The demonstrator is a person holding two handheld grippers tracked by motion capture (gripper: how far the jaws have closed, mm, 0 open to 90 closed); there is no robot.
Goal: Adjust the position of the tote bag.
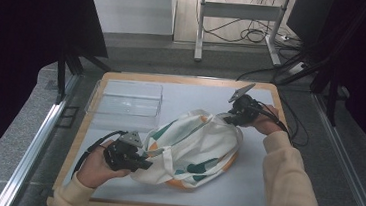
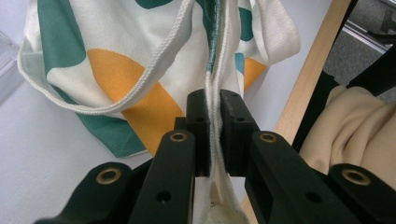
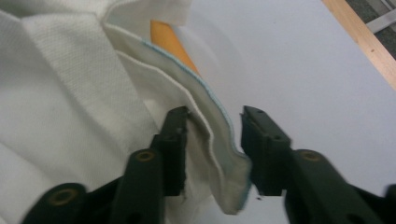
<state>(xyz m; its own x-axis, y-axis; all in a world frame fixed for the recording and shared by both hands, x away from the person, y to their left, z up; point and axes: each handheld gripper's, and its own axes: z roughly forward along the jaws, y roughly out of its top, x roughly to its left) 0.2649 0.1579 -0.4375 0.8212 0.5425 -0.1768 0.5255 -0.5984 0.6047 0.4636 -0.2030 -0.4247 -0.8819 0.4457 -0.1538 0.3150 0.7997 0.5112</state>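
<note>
Grabbing stage: left gripper [image 2: 213,100] clamped on the bag [image 1: 194,146] hem, right gripper [image 3: 212,122] straddles the far edge, unpinched; next, squeeze.

The cloth [image 1: 194,149] is cream-white, printed with large dark green patches and orange patches; its hem carries cream stitching, and one edge in the right gripper view shows a thin pale blue line. The left gripper [image 1: 138,162] and the right gripper [image 1: 230,118] are black; brass-coloured rivets sit in the jaw arms, and each gripper carries a grey plate on top. The table [image 1: 258,190] has a pale grey-blue surface framed by a light wood border. The tray [image 1: 126,98] at the far left corner of the table is clear and colourless. The sleeves [image 1: 287,182] are pale beige.
</note>
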